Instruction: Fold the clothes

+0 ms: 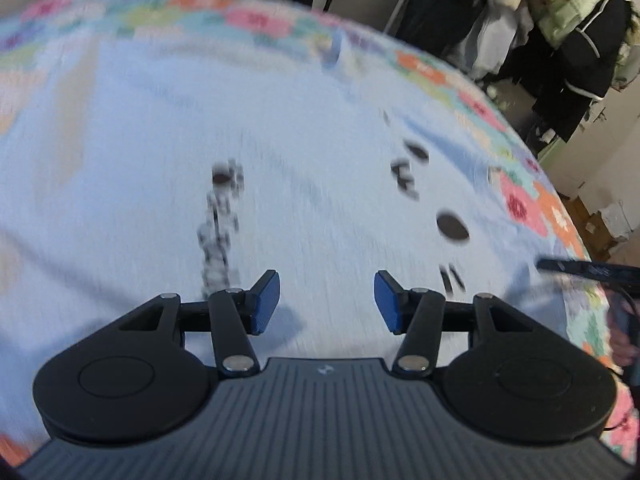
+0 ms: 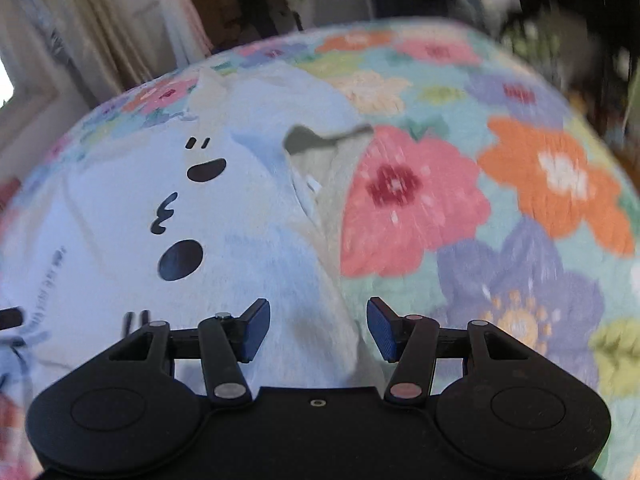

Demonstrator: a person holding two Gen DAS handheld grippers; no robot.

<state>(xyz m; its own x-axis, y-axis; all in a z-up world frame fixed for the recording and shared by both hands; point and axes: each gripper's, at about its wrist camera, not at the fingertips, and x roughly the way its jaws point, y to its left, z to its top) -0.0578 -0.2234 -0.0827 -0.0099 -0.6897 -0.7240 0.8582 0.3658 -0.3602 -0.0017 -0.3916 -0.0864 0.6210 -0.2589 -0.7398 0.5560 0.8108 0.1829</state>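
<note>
Shirt (image 2: 120, 220), pale blue, lies spread flat on flowery blanket (image 2: 520, 184). Black cartoon face printed on shirt; small line of writing beside it, too blurry to read. Neck opening (image 2: 316, 148) near blanket's pink flower. Left claw (image 1: 326, 304) hangs over middle of shirt, blue pads wide apart, holding nothing. Right claw (image 2: 318, 330) hangs over shirt's edge where it meets blanket, pads wide apart, holding nothing. Coats (image 1: 560, 32) hang behind bed.
</note>
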